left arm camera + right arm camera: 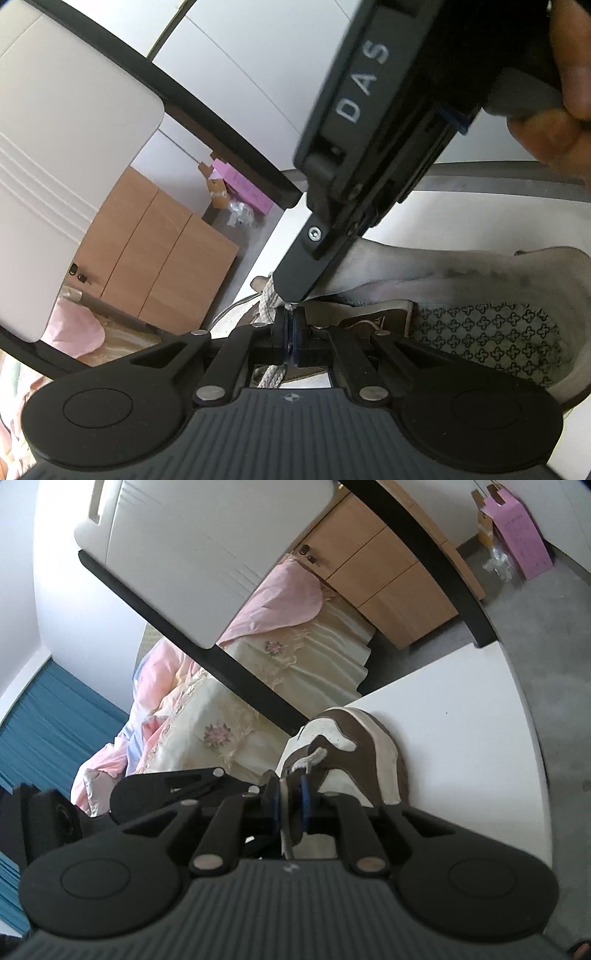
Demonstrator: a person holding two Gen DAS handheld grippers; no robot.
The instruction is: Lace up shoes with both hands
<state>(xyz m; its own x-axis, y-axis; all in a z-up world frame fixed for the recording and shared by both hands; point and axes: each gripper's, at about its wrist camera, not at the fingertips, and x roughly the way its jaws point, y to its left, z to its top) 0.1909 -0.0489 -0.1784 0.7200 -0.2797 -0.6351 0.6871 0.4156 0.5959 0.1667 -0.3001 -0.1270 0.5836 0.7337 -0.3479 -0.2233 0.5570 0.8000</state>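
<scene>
A brown and white shoe (354,753) lies on the white table (461,720). Its cross-patterned insole (480,332) shows in the left wrist view. My left gripper (290,313) is shut on the white shoelace (271,376) just above the shoe's opening. A finger of my right gripper (299,266) comes down from the upper right and ends right above those jaws. In the right wrist view my right gripper (290,788) stands slightly open. The shoelace (286,823) runs between its blue pads (304,797), clear of the right one. More lace (314,757) crosses the shoe's tongue.
A person's hand (554,122) holds the right gripper's handle. Beyond the table's far edge are a black frame bar (221,657), a bed with pink and cream bedding (221,720), a wooden cabinet (388,576) and a pink box (517,528) on the grey floor.
</scene>
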